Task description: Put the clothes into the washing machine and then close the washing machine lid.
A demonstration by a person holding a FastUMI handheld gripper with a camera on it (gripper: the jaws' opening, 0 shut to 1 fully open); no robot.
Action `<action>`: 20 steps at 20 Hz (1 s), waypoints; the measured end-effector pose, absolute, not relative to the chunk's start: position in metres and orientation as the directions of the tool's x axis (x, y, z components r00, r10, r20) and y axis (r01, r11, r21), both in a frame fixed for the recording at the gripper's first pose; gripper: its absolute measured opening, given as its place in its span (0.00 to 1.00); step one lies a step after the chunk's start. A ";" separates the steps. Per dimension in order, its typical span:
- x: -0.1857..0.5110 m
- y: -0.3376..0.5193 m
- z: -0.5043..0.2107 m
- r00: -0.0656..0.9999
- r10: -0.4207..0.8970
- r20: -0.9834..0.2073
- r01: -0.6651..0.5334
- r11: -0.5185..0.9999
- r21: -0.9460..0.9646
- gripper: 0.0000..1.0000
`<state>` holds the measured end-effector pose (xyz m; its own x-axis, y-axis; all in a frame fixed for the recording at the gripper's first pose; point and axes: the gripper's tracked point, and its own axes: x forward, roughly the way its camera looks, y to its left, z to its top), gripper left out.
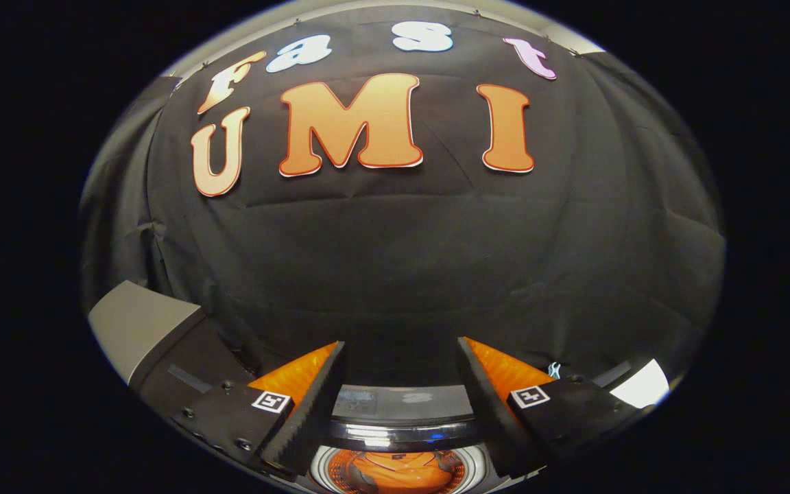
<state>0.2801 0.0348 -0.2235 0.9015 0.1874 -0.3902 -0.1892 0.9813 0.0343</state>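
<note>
My gripper (pixel 400 353) is open, its two black-padded orange fingers (pixel 313 398) spread wide with nothing between them. It hangs above the washing machine (pixel 402 405). Down between the fingers I see the round drum opening, and orange clothes (pixel 398 473) lie inside it. The machine's dark glossy rim and grey back panel sit just beyond the opening. I cannot tell where the lid stands.
A grey slanted panel (pixel 138 326) rises beside the left finger. A bright white patch (pixel 642 384) shows past the right finger. The black cloth wall (pixel 402 261) stands close behind the machine.
</note>
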 end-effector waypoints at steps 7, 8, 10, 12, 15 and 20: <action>0.254 0.032 -0.235 0.894 0.183 -0.408 -0.185 0.982 0.035 1.00; 0.249 0.032 -0.237 0.892 0.183 -0.413 -0.185 0.982 0.036 1.00; 0.239 0.030 -0.245 0.884 0.183 -0.431 -0.186 0.982 0.036 1.00; 0.225 0.028 -0.253 0.872 0.186 -0.452 -0.188 0.981 0.040 1.00; 0.205 0.019 -0.280 0.848 0.159 -0.505 -0.175 0.984 0.016 0.99; 0.183 0.014 -0.316 0.818 0.143 -0.557 -0.132 0.989 0.061 1.00</action>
<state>0.1831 0.0136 -0.3155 0.8180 0.1433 -0.5571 -0.1319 0.9894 0.0609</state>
